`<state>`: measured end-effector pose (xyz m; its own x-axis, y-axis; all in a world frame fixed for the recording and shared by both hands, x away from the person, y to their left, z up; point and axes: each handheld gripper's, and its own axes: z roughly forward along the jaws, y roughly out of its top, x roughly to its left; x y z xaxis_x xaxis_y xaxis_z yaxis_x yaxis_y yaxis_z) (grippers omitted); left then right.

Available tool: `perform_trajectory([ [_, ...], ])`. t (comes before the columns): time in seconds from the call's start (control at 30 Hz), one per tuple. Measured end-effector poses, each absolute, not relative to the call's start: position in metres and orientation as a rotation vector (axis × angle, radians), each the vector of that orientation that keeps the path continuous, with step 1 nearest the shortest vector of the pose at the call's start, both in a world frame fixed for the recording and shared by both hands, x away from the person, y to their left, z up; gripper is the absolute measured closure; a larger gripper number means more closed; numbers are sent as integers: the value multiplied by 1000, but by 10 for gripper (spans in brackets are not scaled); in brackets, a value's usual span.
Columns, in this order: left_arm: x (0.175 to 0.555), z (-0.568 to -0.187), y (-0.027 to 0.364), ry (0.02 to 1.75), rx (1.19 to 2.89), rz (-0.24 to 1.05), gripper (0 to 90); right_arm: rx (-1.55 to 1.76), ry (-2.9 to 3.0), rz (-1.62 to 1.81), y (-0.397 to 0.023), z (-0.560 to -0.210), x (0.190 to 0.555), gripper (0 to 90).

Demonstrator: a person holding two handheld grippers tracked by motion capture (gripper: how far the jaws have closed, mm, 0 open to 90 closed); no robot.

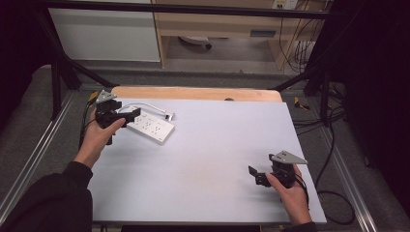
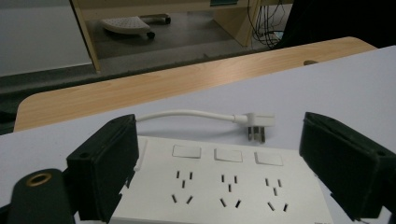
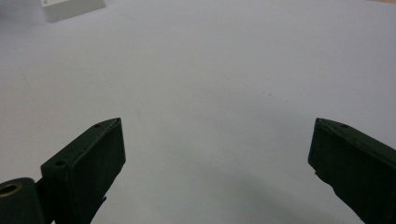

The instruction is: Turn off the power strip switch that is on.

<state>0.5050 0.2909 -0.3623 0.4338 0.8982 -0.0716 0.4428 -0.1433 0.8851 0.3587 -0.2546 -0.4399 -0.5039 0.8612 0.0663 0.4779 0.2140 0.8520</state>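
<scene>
The white power strip (image 1: 151, 126) lies flat on the surface (image 1: 212, 145), toward its far left corner, with its short cord and plug (image 2: 256, 127) curled just behind it. The left hand-held gripper (image 1: 129, 116) hovers at the strip's left end, jaws spread wide on either side of the strip and holding nothing. The right hand-held gripper (image 1: 255, 175) sits well apart from the strip, near the surface's right front corner, jaws wide open and empty.

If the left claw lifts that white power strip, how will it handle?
The power strip looks like a flat, rigid block, so it probably won't flex or roll. Its short cord and plug would likely dangle. The smooth casing may slip between the left claw's jaws.
</scene>
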Motion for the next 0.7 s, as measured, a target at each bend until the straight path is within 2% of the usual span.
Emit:
perform_trajectory([
  [0.3, 507, -364, 293, 1173, 1757, 631, 270, 1239, 2070, 1215, -255, -440, 359, 44],
  [0.7, 511, -364, 297, 1204, 1738, 693, 524, 1240, 2069, 1215, -255, -440, 359, 44],
])
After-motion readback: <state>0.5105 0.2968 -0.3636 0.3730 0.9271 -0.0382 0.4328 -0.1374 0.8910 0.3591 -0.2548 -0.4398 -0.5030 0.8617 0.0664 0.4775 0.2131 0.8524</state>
